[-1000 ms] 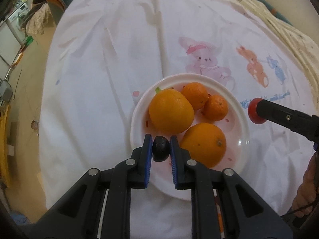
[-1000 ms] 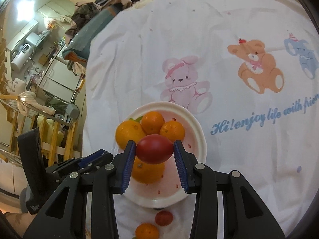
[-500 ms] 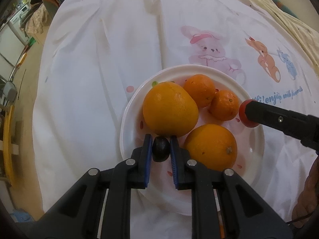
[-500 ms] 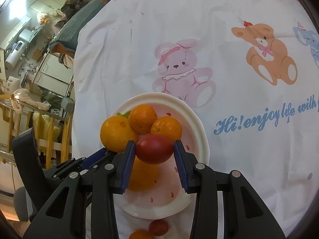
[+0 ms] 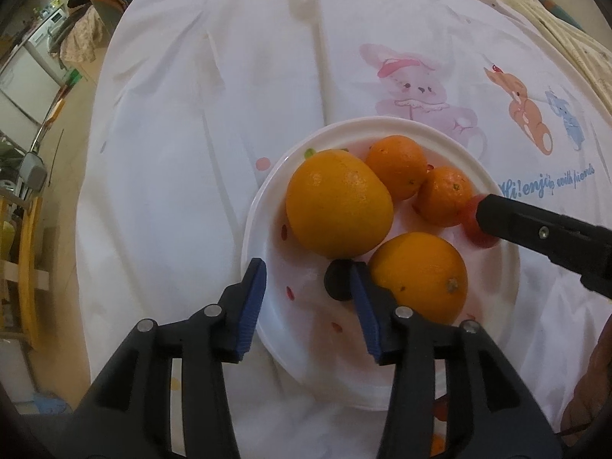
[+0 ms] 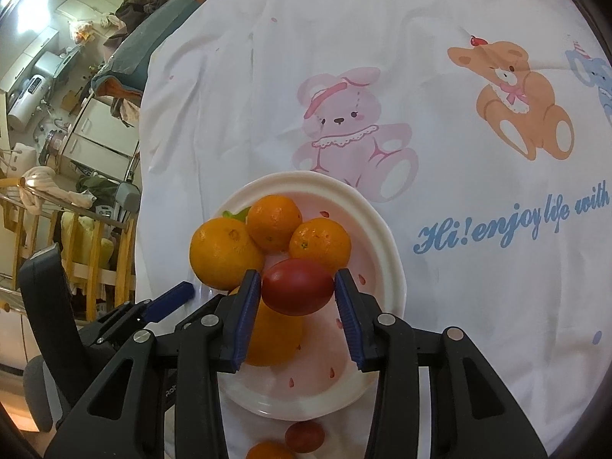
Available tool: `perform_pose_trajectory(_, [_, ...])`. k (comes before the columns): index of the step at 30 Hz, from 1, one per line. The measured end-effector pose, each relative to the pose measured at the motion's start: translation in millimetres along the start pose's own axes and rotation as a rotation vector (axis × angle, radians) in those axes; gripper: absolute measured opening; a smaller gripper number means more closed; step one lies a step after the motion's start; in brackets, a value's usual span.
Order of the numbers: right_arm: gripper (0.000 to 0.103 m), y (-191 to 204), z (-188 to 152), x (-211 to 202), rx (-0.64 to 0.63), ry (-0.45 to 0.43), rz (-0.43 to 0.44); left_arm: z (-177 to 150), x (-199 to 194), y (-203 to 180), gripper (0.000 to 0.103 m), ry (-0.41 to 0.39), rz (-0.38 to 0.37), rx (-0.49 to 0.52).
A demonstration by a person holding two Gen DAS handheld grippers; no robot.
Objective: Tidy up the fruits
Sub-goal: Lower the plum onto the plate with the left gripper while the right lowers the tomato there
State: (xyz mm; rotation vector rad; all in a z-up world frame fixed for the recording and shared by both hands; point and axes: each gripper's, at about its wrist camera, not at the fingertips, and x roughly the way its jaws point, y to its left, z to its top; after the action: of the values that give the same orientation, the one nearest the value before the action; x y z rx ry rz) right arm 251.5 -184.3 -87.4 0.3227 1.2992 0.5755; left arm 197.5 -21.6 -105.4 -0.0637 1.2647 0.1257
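A white plate on the cartoon-print cloth holds several oranges: a big one, two small ones, and one near me. My left gripper is open over the plate; a small dark fruit lies on the plate against its right finger. My right gripper has jaws slightly apart around a red tomato resting low over the plate, touching the left pad only.
A small red fruit and an orange lie on the cloth in front of the plate. The cloth-covered table drops off at the left, with chairs and room clutter beyond.
My left gripper opened and released the dark fruit onto the plate. My right gripper moved in over the plate with the tomato and its jaws loosened.
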Motion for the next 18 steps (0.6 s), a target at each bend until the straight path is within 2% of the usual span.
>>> perform_pose_trajectory(6, [0.044, 1, 1, -3, 0.008, -0.008, 0.017, 3, -2, -3, 0.048, 0.009, 0.028, 0.010])
perform_pose_trajectory(7, [0.044, 1, 1, -4, 0.010, -0.007, 0.021, 3, -2, -5, 0.053, 0.008, 0.037, 0.015])
perform_pose_trajectory(9, [0.045, 0, 1, -5, 0.014, -0.007, 0.024, 3, -3, -5, 0.070, 0.005, 0.082, 0.013])
perform_pose_trajectory(12, [0.061, 0, 1, -9, 0.005, -0.016, 0.018, 1, -5, 0, 0.072, -0.001, 0.072, -0.013])
perform_pose_trajectory(18, [0.068, -1, 1, -19, 0.005, -0.043, 0.008, -3, -11, 3, 0.075, -0.011, 0.054, -0.021])
